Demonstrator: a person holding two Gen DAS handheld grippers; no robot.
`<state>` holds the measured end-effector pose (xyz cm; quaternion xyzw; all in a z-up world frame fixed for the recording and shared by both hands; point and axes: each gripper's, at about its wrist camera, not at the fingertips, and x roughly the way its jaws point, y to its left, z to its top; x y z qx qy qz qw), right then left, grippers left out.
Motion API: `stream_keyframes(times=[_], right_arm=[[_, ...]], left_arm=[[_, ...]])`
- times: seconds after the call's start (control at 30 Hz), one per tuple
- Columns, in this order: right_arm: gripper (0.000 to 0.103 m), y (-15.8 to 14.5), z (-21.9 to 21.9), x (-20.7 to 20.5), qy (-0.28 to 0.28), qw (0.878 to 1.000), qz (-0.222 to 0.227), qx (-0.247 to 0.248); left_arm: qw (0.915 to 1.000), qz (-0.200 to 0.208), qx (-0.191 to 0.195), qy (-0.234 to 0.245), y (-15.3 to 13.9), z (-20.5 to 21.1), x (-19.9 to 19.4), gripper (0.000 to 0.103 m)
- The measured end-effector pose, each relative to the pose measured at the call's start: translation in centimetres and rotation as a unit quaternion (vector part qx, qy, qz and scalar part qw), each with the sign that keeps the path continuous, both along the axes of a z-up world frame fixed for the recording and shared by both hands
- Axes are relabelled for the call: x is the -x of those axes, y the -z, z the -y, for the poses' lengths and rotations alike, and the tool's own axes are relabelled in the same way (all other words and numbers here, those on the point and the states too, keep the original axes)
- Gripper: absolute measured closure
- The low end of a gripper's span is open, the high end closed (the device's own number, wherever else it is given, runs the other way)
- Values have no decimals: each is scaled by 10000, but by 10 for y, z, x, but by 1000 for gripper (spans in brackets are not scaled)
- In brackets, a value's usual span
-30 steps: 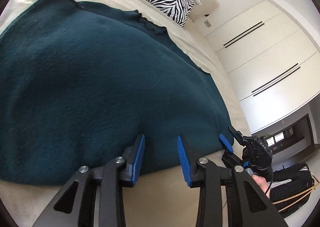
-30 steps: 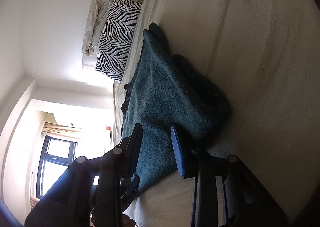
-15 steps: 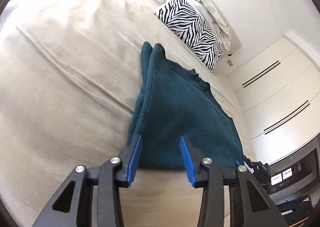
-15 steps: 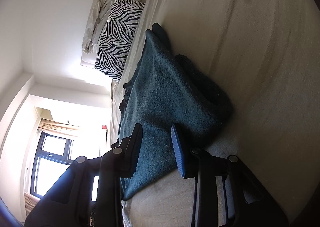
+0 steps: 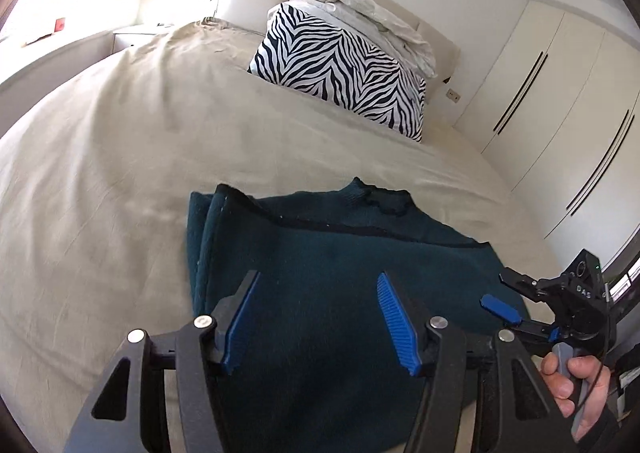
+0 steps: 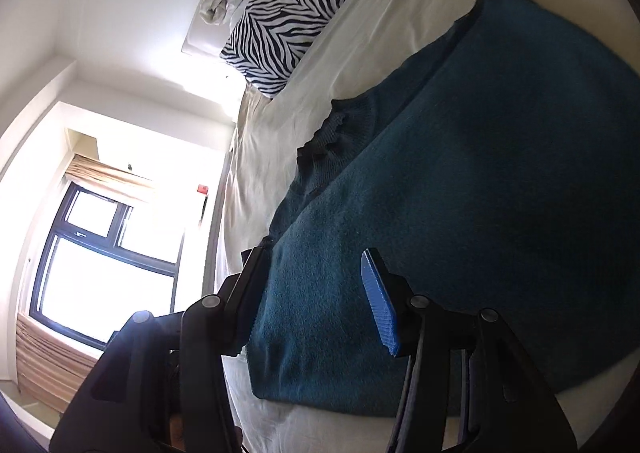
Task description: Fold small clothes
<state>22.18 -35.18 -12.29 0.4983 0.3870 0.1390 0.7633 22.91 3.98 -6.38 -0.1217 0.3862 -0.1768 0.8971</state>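
A dark teal knitted sweater point(image 5: 340, 265) lies folded on the beige bed sheet point(image 5: 120, 157), its layered fold at the left and its collar at the far side. My left gripper point(image 5: 316, 317) is open and empty, held just above the sweater's near edge. My right gripper point(image 6: 316, 297) is open and empty over the sweater point(image 6: 480, 181) near its front corner. The right gripper also shows in the left wrist view point(image 5: 520, 293), at the sweater's right end, with a hand on its handle.
A zebra-striped pillow point(image 5: 340, 65) with a crumpled white duvet point(image 5: 368, 9) on top sits at the headboard. White wardrobe doors point(image 5: 560, 101) stand along the right side. A bright window point(image 6: 100, 249) lies beyond the bed's far side.
Both grippers have pulled back and lifted from the sweater and stand wider open. The left view has swung up towards the headboard. The sweater now lies flatter.
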Motion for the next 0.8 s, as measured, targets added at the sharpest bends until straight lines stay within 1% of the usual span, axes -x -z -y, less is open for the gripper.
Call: stream_keyframes(times=[0.03, 0.1, 0.17, 0.2, 0.27, 0.3, 0.37, 0.4, 0.47, 0.53, 0.57, 0.63, 0.7, 0.8], right_arm=[[55, 2, -7, -10, -103, 9999, -6, 15], [55, 6, -15, -28, -225, 9997, -52, 85], [55, 16, -13, -41, -256, 9996, -104, 22], [55, 21, -8, -45, -223, 9996, -155, 2], [57, 30, 8, -50, -111, 9997, -119, -174], [57, 32, 18, -50, -59, 9996, -58, -261], [57, 32, 41, -46, 123, 9995, 51, -281], [57, 33, 54, -44, 244, 9993, 69, -277], [57, 39, 81, -35, 583, 9980, -55, -224], [57, 45, 107, -23, 858, 9952, 8, -472], [57, 45, 118, -17, 1002, 9938, 0, -477], [57, 39, 133, -3, 1255, 9916, -9, -306], [57, 33, 141, 9, 1379, 9901, 9, -275], [54, 17, 133, 19, 1166, 9931, 35, 106]], left_arm=[[9998, -42, -167, -39, 4, 3, -9, 41], [9985, -357, -399, -135, 20, 4, -32, 41], [9961, -667, -511, -262, 41, -1, -44, 41], [9955, -778, -480, -248, 52, -5, -45, 41], [9969, -645, -405, -192, 59, -8, -41, 41], [9971, -584, -459, -158, 60, -8, -38, 41], [9968, -534, -580, -127, 61, -5, -36, 41], [9967, -538, -597, -121, 62, -4, -36, 39], [9968, -541, -575, -118, 62, -2, -37, 38], [9968, -524, -596, -115, 62, -2, -37, 37], [9967, -511, -617, -102, 62, -1, -37, 37], [9966, -483, -655, -95, 62, 0, -37, 36], [9966, -477, -665, -98, 62, 0, -37, 36], [9969, -490, -610, -110, 60, -1, -36, 35]])
